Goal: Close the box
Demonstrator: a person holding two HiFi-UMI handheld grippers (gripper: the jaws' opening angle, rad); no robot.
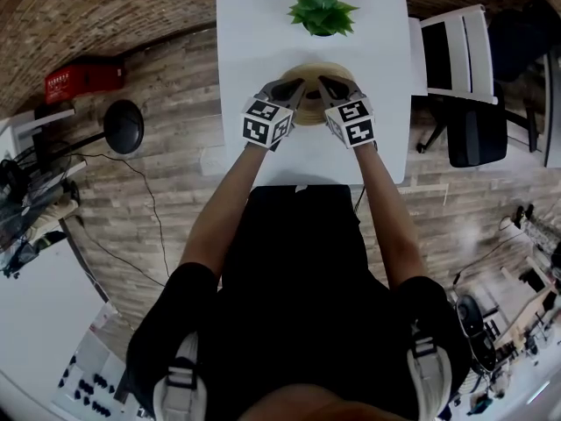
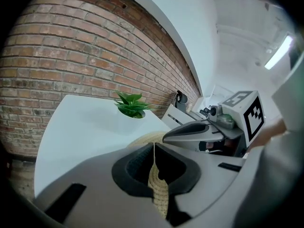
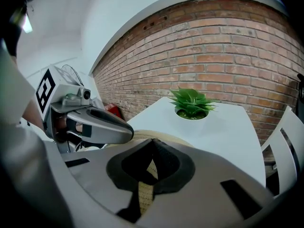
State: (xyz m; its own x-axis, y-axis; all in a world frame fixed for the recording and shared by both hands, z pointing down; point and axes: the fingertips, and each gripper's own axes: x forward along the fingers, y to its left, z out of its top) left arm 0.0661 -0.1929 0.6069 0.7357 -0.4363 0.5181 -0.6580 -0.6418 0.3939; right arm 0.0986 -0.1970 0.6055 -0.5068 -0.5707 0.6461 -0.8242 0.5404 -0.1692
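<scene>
A round woven straw box part (image 1: 312, 103) lies at the middle of the white table (image 1: 254, 24); whether it is the lid or the body I cannot tell. My left gripper (image 1: 295, 87) is shut on its left rim, and a strip of straw (image 2: 158, 189) shows pinched between the closed jaws. My right gripper (image 1: 327, 85) is shut on the right rim, with straw (image 3: 144, 191) held the same way. Each gripper view shows the other gripper close by: the right one (image 2: 192, 132) and the left one (image 3: 97, 123). The straw's curved top (image 3: 164, 137) shows just beyond the jaws.
A potted green plant (image 1: 322, 9) stands on the table just behind the straw piece, also seen as plant (image 2: 130, 104) and plant (image 3: 192, 103). A white chair (image 1: 456, 46) and a black office chair (image 1: 478, 130) stand to the right. On the left floor are a red case (image 1: 83, 77) and a black stool (image 1: 123, 126).
</scene>
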